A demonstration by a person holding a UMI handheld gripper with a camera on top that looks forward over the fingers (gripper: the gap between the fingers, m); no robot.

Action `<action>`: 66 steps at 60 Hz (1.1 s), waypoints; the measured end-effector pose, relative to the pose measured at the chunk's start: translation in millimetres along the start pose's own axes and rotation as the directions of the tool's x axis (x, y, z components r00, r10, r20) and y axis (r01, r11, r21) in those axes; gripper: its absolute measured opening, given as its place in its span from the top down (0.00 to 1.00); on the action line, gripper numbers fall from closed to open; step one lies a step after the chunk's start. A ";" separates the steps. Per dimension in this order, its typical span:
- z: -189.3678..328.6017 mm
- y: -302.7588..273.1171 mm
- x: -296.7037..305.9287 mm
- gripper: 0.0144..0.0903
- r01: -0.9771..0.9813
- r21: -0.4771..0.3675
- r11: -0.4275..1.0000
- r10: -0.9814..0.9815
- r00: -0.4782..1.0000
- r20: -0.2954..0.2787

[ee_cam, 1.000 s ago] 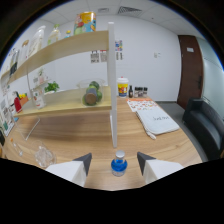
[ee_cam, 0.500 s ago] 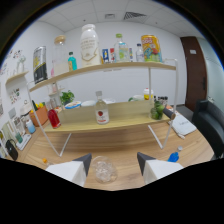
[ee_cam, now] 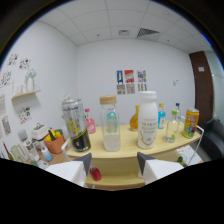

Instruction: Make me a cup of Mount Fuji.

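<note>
Crowded pale wooden shelf: silver-black can, clear tan-capped bottle and white bottle stand apart, with narrow gaps between.

Curved wooden shelf just beyond fingers, light yellow-brown top. Standing upright on it, in row: tall silver-and-black can at one end, clear bottle with tan cap near middle, white bottle with white cap beside it. Behind these: pink bottle, amber bottle, blue bottle. Toward far end: small clear bottle with green contents, then yellow-orange can. Labels too small to read.
</note>
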 end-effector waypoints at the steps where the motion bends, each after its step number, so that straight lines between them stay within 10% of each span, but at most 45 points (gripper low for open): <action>1: 2.9 -5.8 -2.4 0.07 0.001 0.011 1.000 -0.001 1.000 0.001; 13: 49.1 -49.5 -11.4 0.10 0.047 0.074 0.996 -0.045 0.999 -0.028; 32: 96.2 -47.4 -4.9 0.63 0.056 0.063 0.996 -0.052 0.997 -0.060; 66: 14.6 -33.6 -21.7 0.66 0.035 0.143 0.989 -0.041 0.998 0.041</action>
